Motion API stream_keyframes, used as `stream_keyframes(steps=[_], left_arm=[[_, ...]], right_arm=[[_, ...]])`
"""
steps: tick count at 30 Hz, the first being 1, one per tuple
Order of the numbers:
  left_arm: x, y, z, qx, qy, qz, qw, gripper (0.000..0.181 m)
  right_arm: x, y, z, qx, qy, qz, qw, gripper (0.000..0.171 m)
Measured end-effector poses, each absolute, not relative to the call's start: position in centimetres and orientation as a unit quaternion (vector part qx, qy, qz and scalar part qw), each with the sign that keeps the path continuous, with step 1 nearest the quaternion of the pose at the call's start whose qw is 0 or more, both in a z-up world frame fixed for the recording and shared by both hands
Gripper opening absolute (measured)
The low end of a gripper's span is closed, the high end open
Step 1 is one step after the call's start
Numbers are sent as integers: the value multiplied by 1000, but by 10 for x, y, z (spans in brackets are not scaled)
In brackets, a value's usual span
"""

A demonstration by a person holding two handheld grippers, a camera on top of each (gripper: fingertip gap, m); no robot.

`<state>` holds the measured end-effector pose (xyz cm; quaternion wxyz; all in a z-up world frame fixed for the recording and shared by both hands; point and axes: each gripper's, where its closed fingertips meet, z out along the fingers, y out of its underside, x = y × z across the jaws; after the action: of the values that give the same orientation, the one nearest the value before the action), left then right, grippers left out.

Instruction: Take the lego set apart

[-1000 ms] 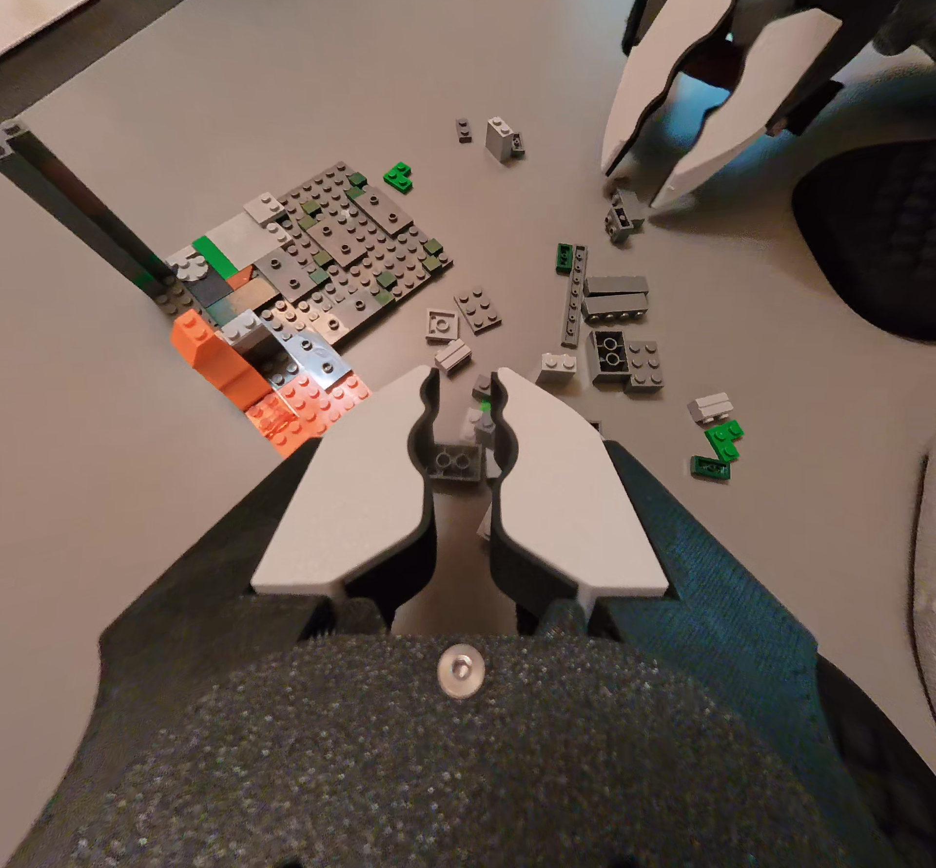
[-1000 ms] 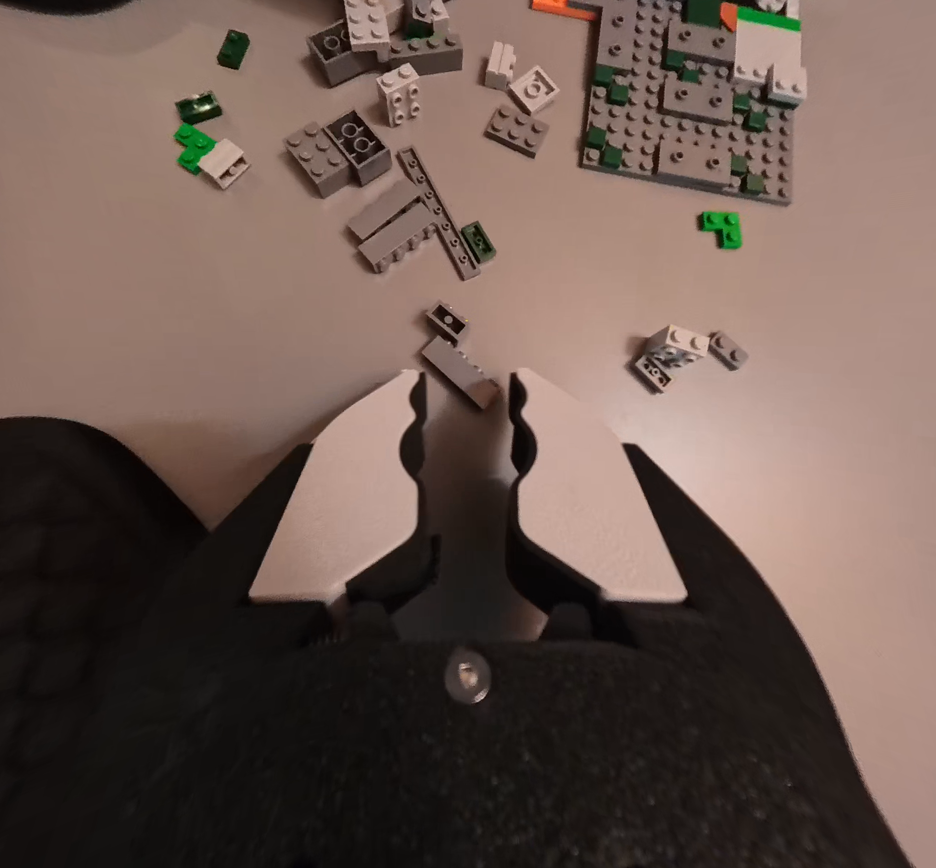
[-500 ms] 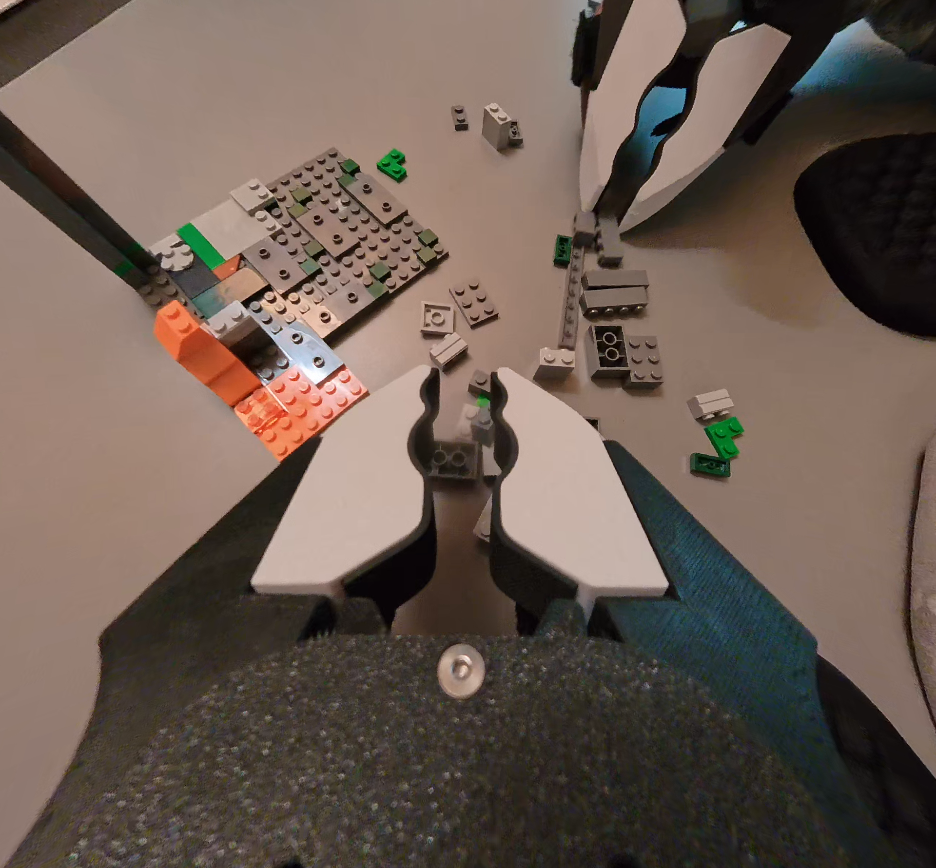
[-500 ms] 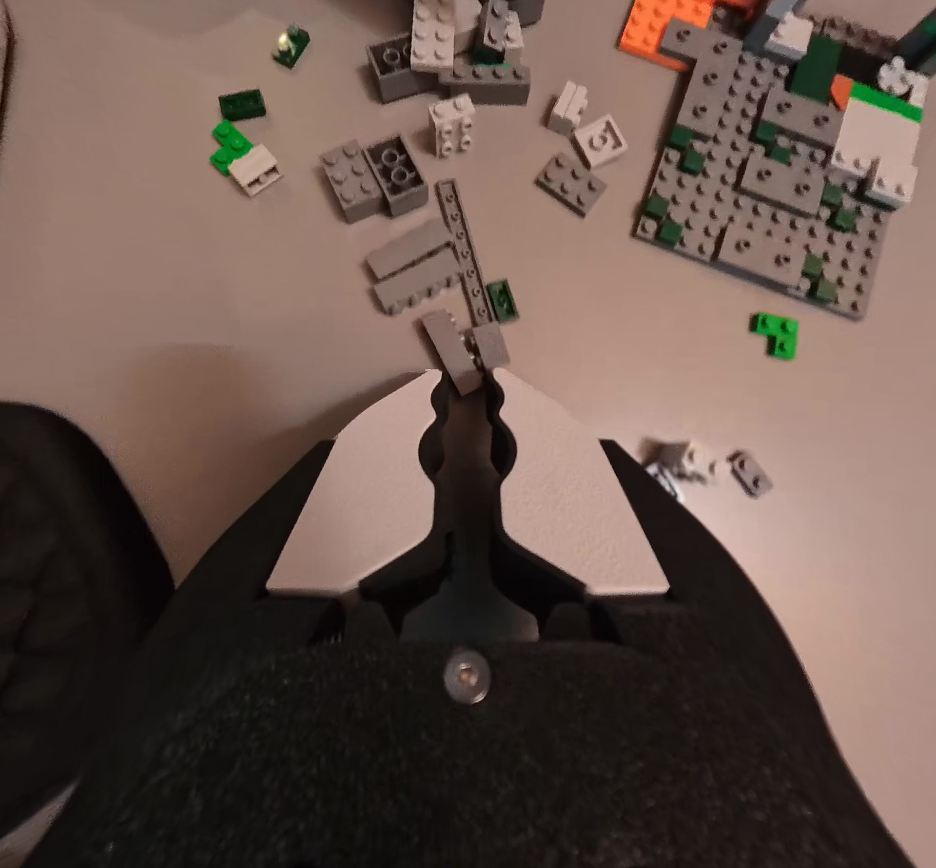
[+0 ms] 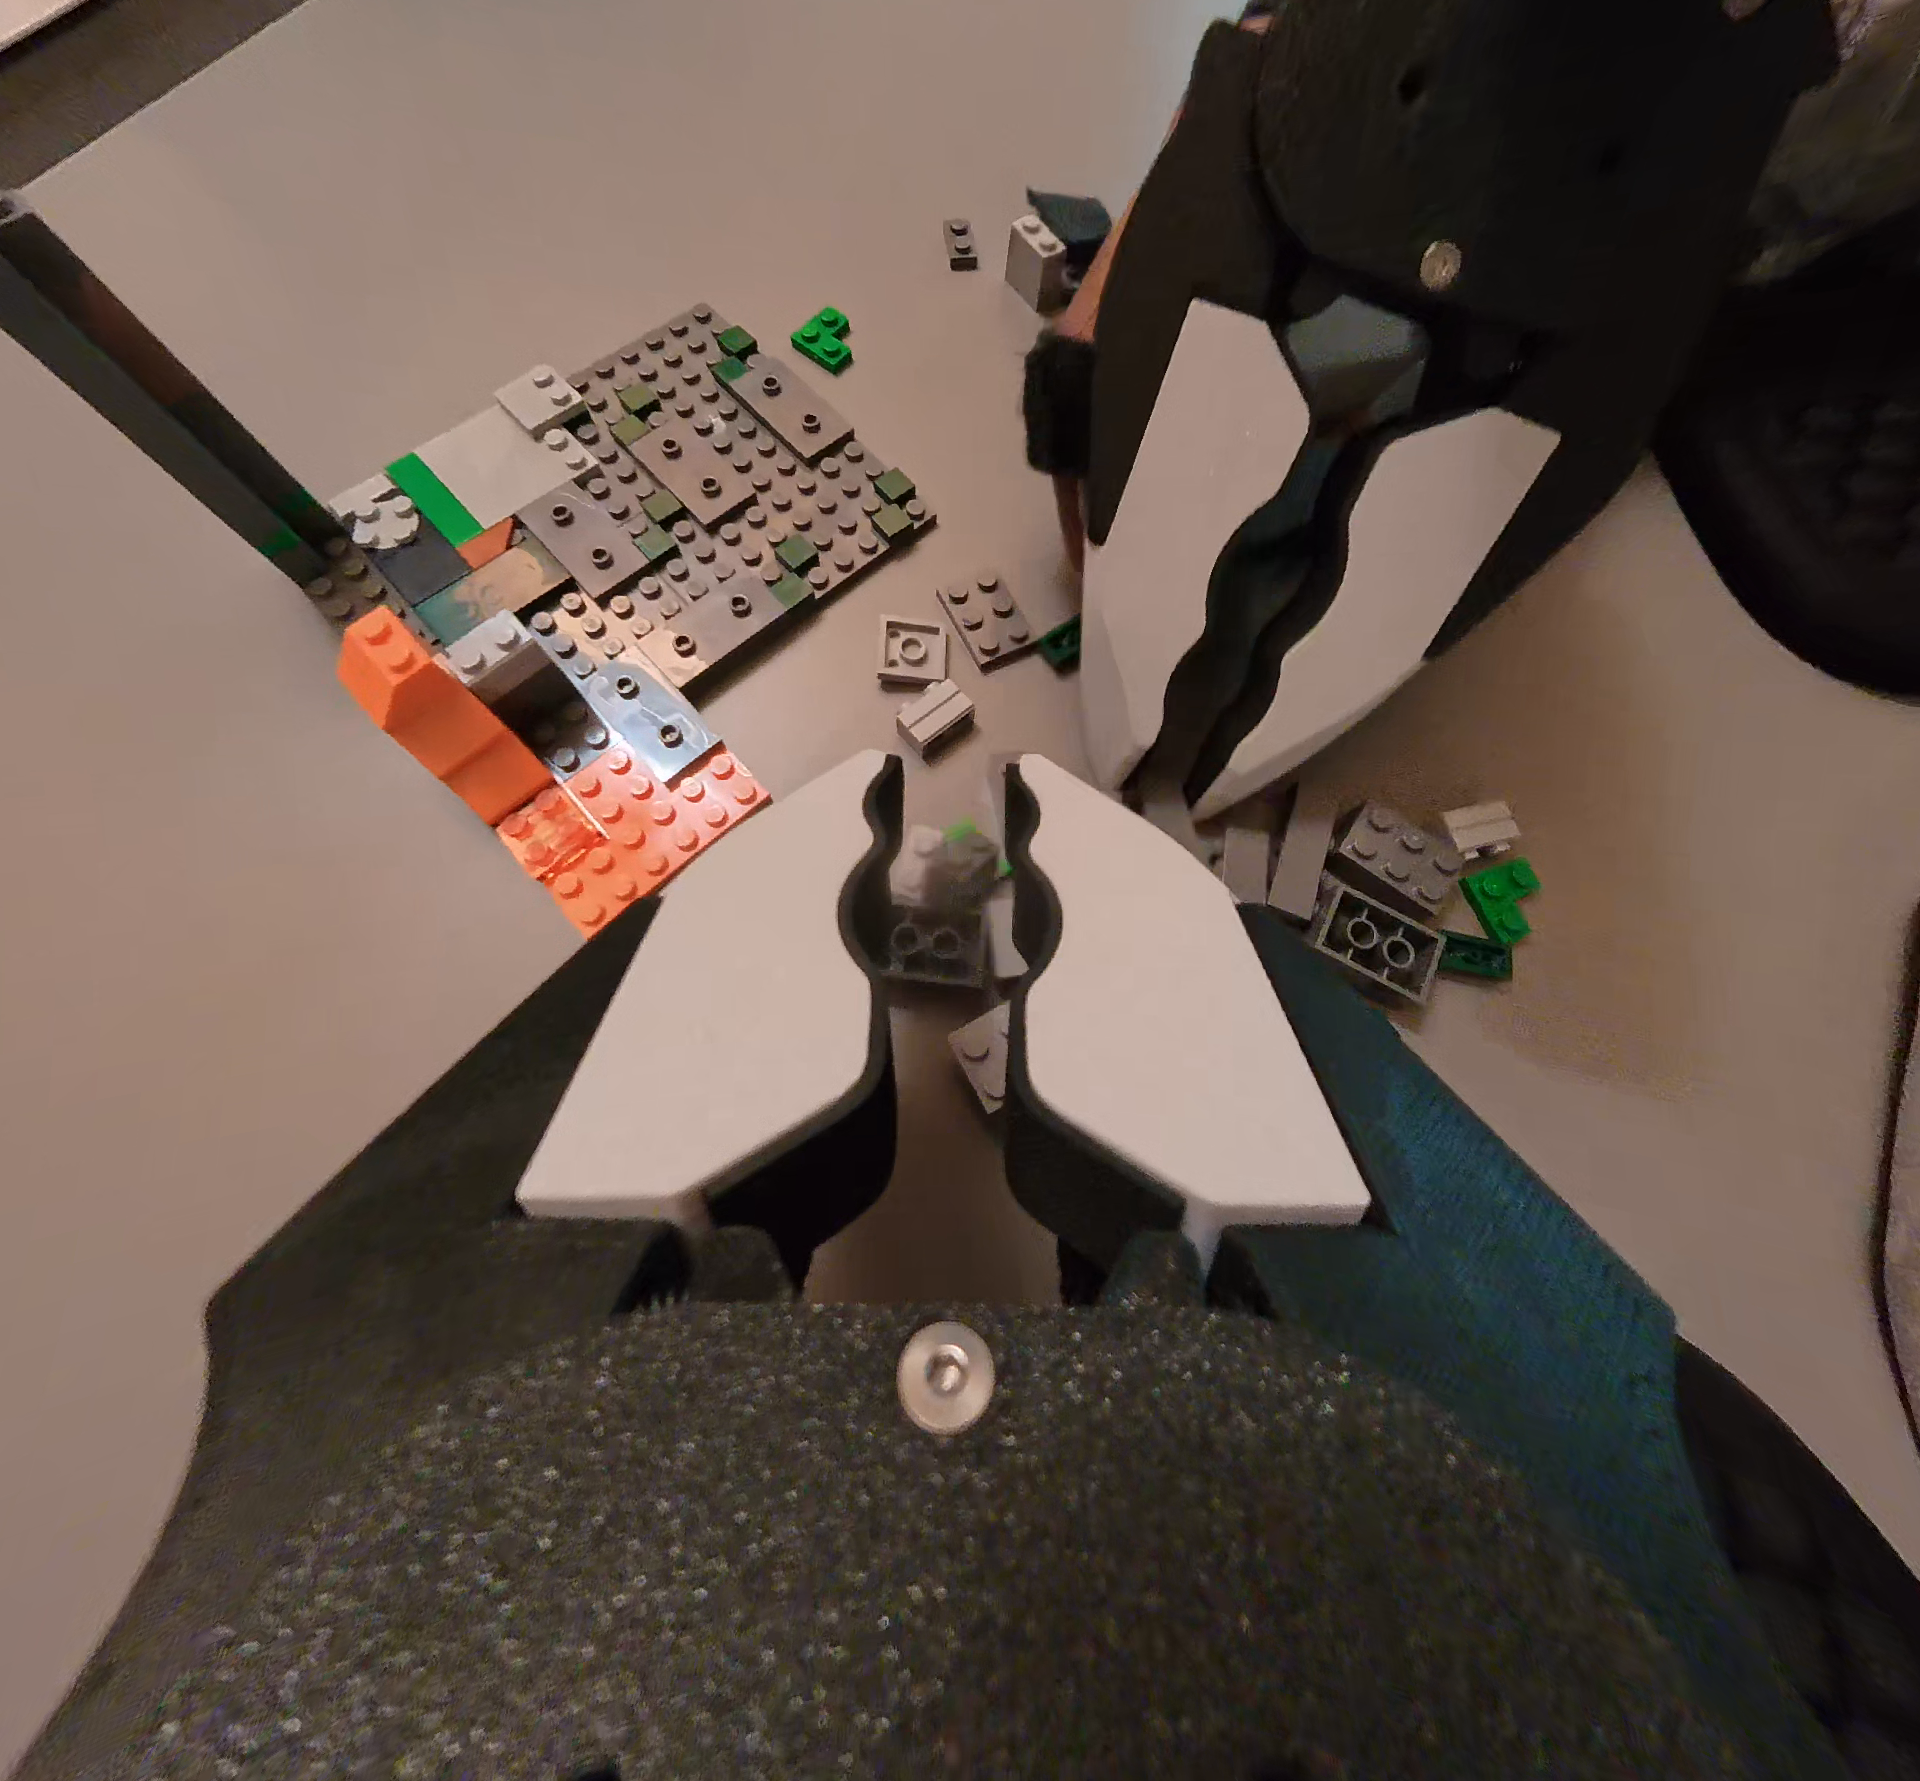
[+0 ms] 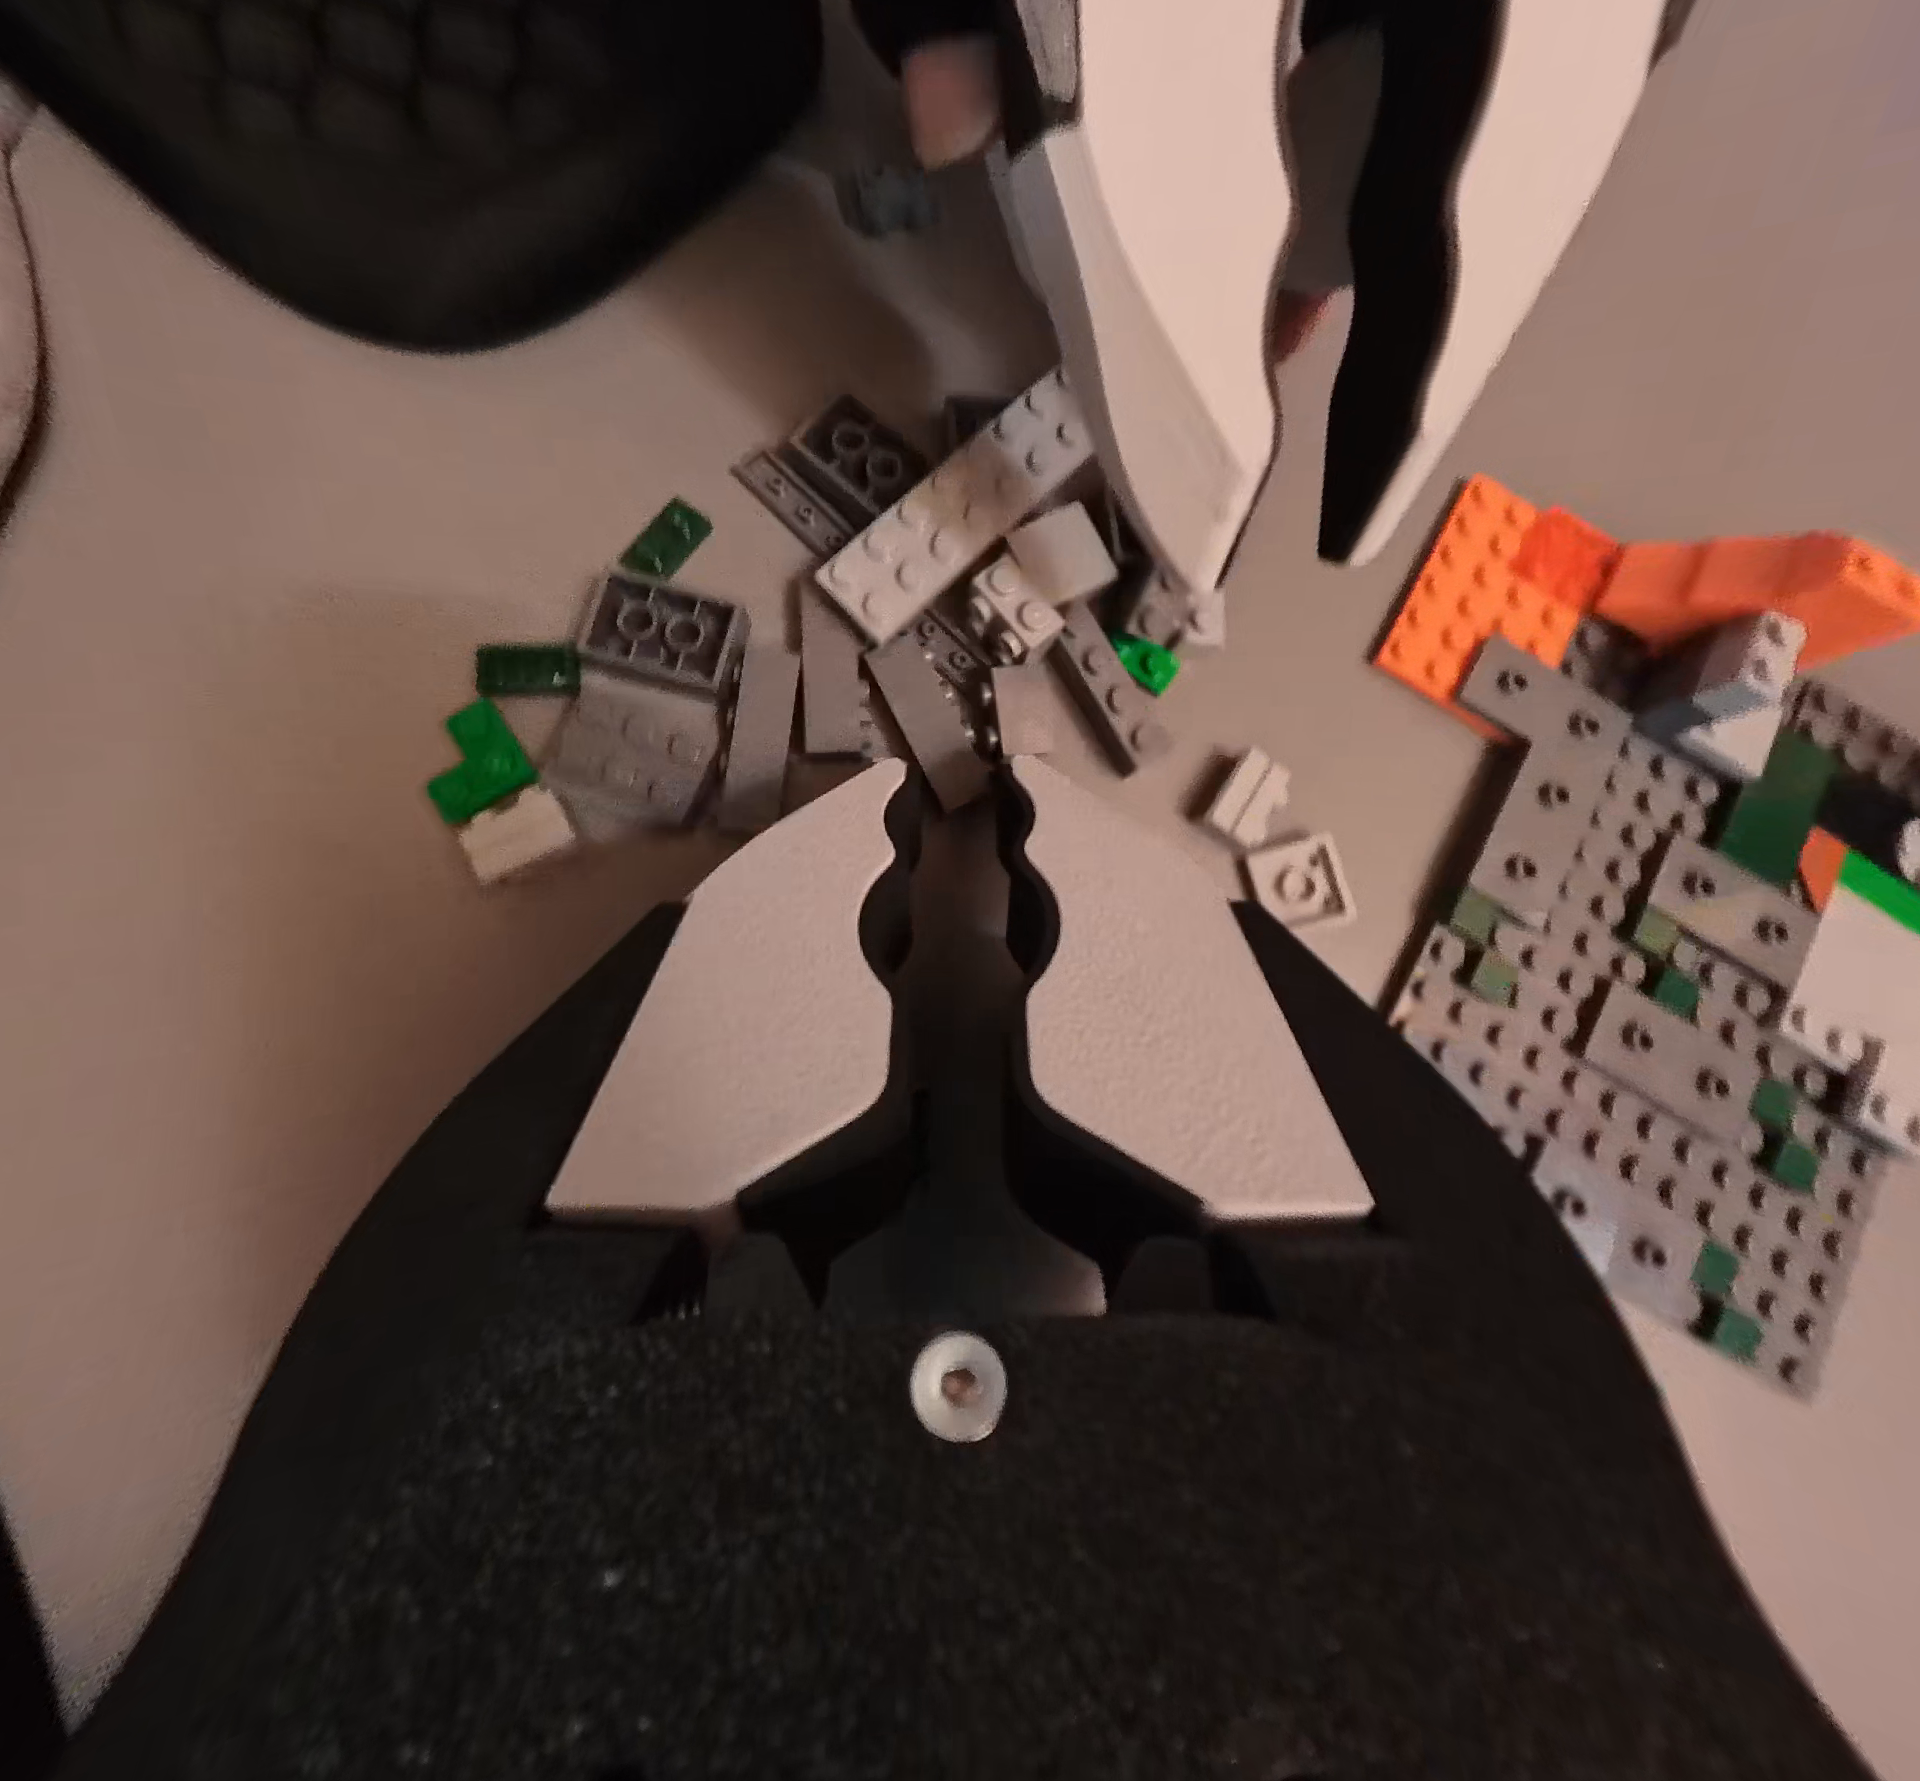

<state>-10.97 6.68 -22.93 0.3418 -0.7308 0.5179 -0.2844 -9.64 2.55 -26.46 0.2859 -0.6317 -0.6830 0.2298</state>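
On the grey tabletop (image 5: 644,131), the studded lego set (image 5: 665,526) is lying left of a loose-brick pile (image 6: 935,609), where the left tool (image 5: 948,786) is pinching a dark grey brick (image 5: 930,947) and the right tool (image 6: 954,775) is clamping a grey brick (image 6: 940,744).

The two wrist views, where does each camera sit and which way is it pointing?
Left wrist view: on the left gripper, looking down its fingers at the grey baseplate; the right gripper shows opposite.
Right wrist view: on the right gripper, facing the loose brick pile; the left gripper shows above.
Shared: baseplate, orange bricks, pile.
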Motion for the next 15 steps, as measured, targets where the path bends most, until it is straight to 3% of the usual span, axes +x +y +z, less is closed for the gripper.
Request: stream_keyframes(steps=[3, 10, 15], left_arm=[[-110, 68, -230, -731, 517, -283, 343, 18], [-109, 68, -229, -729, 518, -286, 343, 18], [-107, 66, -231, -728, 524, -284, 339, 18]], right_arm=[[-107, 28, -255, -629, -668, 250, 309, 17], [-24, 78, -232, -717, -563, 230, 341, 69], [36, 91, -249, -746, -563, 186, 302, 58]])
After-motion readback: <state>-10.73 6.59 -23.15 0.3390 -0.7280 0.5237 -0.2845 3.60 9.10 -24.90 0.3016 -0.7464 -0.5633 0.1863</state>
